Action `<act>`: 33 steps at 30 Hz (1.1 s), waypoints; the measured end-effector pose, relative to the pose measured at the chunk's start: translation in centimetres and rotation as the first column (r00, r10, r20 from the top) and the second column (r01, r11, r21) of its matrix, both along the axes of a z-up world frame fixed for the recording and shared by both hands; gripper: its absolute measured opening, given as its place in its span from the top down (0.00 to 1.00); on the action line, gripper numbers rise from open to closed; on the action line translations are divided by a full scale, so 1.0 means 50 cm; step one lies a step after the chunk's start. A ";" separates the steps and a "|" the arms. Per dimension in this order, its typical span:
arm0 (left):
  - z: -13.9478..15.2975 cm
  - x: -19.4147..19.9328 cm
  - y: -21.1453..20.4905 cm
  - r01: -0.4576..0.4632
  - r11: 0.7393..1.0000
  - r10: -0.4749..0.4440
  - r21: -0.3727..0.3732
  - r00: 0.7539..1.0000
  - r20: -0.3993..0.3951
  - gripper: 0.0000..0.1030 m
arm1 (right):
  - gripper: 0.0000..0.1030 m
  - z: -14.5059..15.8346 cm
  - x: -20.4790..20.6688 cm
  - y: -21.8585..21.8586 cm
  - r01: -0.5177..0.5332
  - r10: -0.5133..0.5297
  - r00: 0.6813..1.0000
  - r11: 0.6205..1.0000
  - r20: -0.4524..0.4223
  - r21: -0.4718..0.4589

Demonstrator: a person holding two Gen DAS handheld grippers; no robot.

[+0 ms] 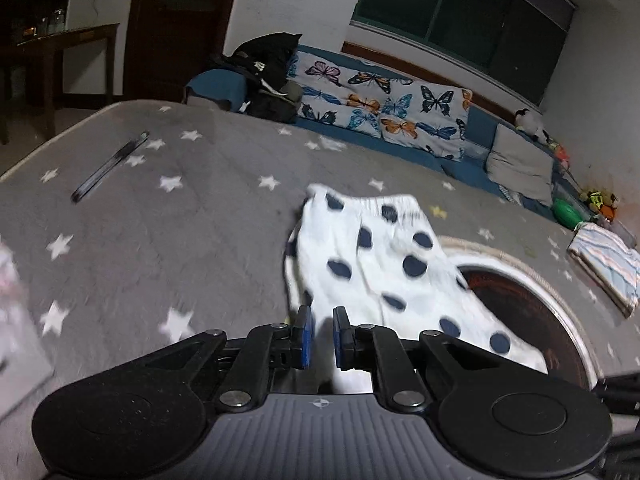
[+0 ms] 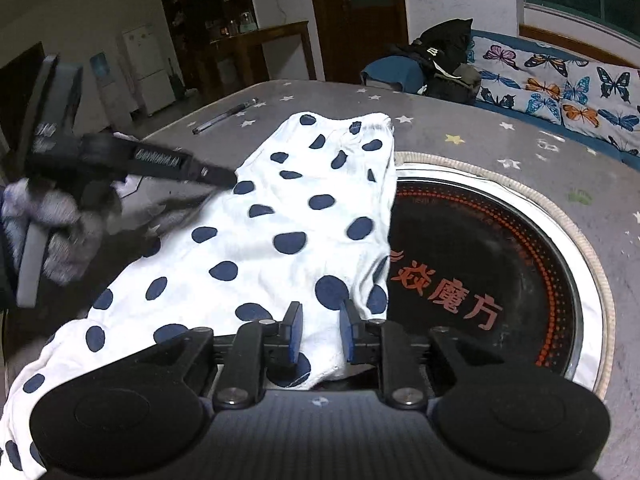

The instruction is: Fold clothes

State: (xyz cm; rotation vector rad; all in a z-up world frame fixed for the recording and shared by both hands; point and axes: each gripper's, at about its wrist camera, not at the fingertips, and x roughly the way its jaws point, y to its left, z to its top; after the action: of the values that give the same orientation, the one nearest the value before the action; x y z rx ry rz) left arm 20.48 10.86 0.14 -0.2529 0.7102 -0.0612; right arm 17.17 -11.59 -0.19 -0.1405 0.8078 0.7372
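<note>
A white garment with dark blue dots [image 1: 384, 264] lies on the grey star-print table cover [image 1: 180, 220], one side draped over a round black plate [image 1: 528, 312] set in the table. My left gripper [image 1: 322, 332] is shut on a bunch of the garment's near edge, white cloth pinched between its blue pads. In the right wrist view the garment [image 2: 288, 208] stretches away, and my right gripper [image 2: 320, 332] stands open over its near corner, cloth lying between the pads without being pressed. The left gripper [image 2: 230, 178] reaches in from the left to the garment's edge.
A pen [image 1: 110, 166] lies on the far left of the table. A folded striped cloth [image 1: 608, 268] sits at the right edge. Behind the table are a sofa with butterfly cushions [image 1: 384, 104] and a dark pile of bags [image 1: 268, 68]. A hand [image 2: 60, 220] holds the left gripper.
</note>
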 end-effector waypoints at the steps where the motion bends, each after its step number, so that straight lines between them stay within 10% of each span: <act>1: 0.006 0.010 -0.004 0.012 1.000 -0.012 0.001 1.000 0.007 0.88 | 0.74 0.000 -0.001 0.002 -0.006 0.006 1.000 1.000 0.000 0.000; 15: -0.026 0.222 -0.033 0.004 0.992 -0.005 0.130 1.000 0.004 0.88 | 0.64 -0.002 -0.001 -0.006 -0.029 0.030 1.000 0.999 -0.008 0.029; 33: -0.018 0.213 -0.121 0.152 0.982 -0.154 0.116 0.988 0.010 0.82 | 0.58 0.007 -0.012 -0.004 -0.055 0.055 0.998 0.998 -0.007 0.018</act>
State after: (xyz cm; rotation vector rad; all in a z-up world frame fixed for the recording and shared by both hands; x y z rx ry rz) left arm 31.13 4.83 -0.79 -0.0868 0.7111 -0.1687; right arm 16.54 -11.78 0.15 -0.1446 0.8063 0.7971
